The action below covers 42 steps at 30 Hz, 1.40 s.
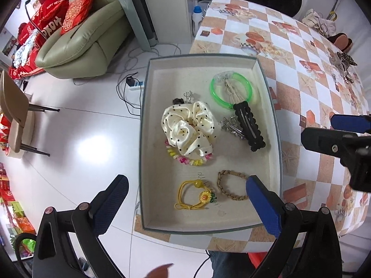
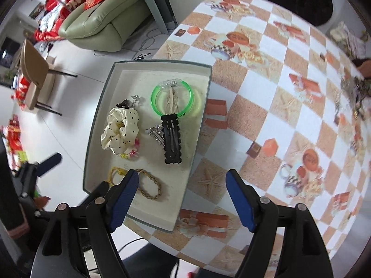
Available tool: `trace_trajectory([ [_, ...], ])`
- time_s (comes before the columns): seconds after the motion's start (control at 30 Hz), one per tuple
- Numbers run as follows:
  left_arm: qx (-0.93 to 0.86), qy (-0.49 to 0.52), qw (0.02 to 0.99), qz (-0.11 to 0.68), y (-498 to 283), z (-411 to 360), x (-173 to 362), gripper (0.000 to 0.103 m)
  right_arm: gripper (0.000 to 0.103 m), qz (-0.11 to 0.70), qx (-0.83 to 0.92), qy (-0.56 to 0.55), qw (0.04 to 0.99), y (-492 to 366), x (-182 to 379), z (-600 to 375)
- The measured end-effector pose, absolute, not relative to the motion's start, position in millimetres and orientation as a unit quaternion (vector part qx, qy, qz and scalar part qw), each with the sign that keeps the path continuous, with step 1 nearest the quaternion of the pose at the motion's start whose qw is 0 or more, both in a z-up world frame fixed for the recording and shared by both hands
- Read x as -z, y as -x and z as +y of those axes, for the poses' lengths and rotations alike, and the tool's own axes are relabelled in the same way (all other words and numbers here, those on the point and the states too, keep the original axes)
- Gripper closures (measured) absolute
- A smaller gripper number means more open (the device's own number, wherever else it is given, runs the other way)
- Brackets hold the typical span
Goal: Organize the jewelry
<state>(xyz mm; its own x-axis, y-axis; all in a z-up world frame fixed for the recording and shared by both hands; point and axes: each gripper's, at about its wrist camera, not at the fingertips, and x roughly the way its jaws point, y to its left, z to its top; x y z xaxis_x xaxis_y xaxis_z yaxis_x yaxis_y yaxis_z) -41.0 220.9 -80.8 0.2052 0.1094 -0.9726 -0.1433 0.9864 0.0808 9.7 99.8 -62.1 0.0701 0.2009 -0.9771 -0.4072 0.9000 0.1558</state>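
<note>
A shallow cream-lined box (image 1: 266, 88) (image 2: 102, 106) sits at the table's left edge. In it lie a cream polka-dot scrunchie (image 1: 187, 129) (image 2: 120, 129), a green bangle (image 1: 230, 90) (image 2: 172, 100), a black snap clip (image 1: 249, 126) (image 2: 172, 139), a silver clip (image 1: 229, 126), a beaded bracelet (image 1: 187, 159), a yellow flower hair tie (image 1: 197, 194) and a braided tan bracelet (image 1: 229, 185) (image 2: 150, 187). My left gripper (image 1: 187, 190) is open and empty above the box's near end. My right gripper (image 2: 182, 188) is open and empty above the box's near right rim.
More jewelry (image 1: 343, 64) (image 2: 357, 92) lies in a pile at the table's far right edge. The checkered tablecloth (image 2: 266, 106) covers the table. A green sofa (image 1: 88, 44), a chair (image 1: 16, 115) and a power strip (image 1: 136, 85) are on the floor to the left.
</note>
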Motion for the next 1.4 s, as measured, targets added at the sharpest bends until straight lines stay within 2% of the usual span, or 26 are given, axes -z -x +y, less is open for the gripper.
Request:
trace_trajectory([
  [0.1,-0.084,0.011,0.78,0.619,41.9,222.8,69.2,0.0,0.02,0.642,-0.207,0.095,0.732,-7.8,54.3,99.2],
  [0.2,-0.083,0.01,0.786,0.613,42.5,224.1,57.8,0.0,0.0,0.635,-0.206,0.096,0.738,-7.3,43.9,96.5],
  [0.7,-0.08,0.046,0.792,0.603,54.4,229.3,13.2,0.0,0.0,0.612,-0.182,0.094,0.764,-3.0,-4.0,88.0],
  [1.4,-0.093,0.044,0.786,0.61,61.9,231.9,13.3,0.0,0.0,0.614,-0.19,0.114,0.758,5.3,-3.7,97.6],
])
